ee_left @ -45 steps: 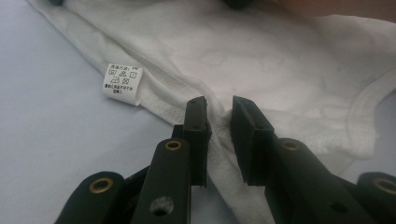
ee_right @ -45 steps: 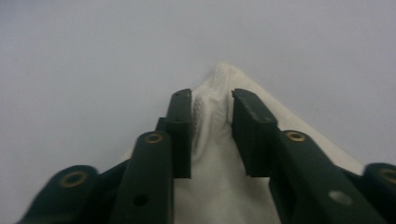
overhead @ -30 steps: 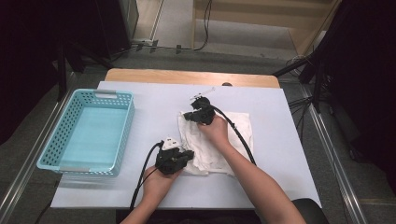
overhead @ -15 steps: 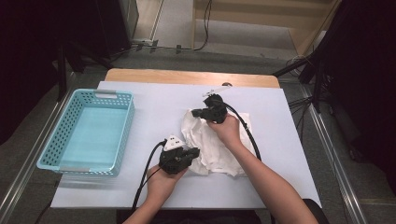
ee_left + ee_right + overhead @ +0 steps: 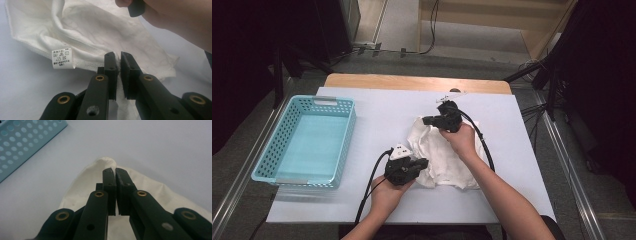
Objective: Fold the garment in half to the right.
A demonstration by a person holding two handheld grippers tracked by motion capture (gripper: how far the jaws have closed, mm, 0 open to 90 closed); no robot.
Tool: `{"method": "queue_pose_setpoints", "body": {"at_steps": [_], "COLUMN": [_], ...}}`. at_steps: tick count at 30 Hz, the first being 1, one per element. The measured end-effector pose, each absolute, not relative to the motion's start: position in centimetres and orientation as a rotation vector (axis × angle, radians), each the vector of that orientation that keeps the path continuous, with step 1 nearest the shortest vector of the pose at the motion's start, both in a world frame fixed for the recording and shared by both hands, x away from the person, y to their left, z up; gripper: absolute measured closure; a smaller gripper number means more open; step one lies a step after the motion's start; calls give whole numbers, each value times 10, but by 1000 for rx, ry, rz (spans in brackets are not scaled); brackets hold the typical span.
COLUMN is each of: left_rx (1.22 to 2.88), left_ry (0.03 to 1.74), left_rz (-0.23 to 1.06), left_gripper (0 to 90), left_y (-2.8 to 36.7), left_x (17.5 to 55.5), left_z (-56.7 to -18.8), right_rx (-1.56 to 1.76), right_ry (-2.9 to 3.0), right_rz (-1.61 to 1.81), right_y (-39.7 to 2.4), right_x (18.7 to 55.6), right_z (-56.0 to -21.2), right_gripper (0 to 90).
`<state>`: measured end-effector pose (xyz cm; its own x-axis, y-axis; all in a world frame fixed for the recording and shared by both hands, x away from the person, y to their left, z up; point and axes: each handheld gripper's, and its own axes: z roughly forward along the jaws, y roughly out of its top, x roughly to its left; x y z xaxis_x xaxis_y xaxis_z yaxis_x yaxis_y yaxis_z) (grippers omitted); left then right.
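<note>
A crumpled white cotton cloth [image 5: 443, 157] is being handled near the middle of the pale grey table [image 5: 377, 115], slightly toward the near edge and the right edge. The cloth is being held at two places. The jaws of the left gripper [image 5: 421, 162] are being pressed together on a hemmed edge of the cloth at its near left side; in the left gripper view the fabric is being pinched between the jaws of the left gripper [image 5: 118, 58]. The jaws of the right gripper [image 5: 427, 120] are being pressed together on a peaked corner of the cloth at its far side, as the right gripper view is showing at the right gripper [image 5: 115, 173].

The step in hand is being judged as a fold or a spreading of the cloth. For a clean result, both pinches are to be kept firm and close to the hem, so that only one layer is being drawn. The raised far corner is to be carried just clear of the table, so that the remaining fabric is not being dragged into creases. The near edge is to be held low as an anchor. Slippage of thin fabric is being judged the main risk.

A light blue perforated plastic basket [image 5: 304, 140] is standing well apart, by the left edge of the table.

A small white care label [image 5: 63, 58] is being shown on the hem, near the left jaws. Laundry symbols and several lines of small print are being carried on it; the print is too small to be read.
</note>
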<state>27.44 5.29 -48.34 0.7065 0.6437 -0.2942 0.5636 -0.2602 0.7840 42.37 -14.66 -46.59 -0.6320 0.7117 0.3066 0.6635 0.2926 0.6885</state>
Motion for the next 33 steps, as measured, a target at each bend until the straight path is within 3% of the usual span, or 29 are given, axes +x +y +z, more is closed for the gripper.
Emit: {"method": "queue_pose_setpoints", "body": {"at_steps": [33], "left_rx": [2005], "left_ry": [819], "left_rz": [54], "left_gripper": [839], "left_y": [15], "left_x": [282], "left_z": [-483], "right_rx": [1428], "right_ry": [2368], "right_rz": [1272], "right_y": [-196], "right_x": [405], "right_z": [-464], "right_gripper": [849]}}
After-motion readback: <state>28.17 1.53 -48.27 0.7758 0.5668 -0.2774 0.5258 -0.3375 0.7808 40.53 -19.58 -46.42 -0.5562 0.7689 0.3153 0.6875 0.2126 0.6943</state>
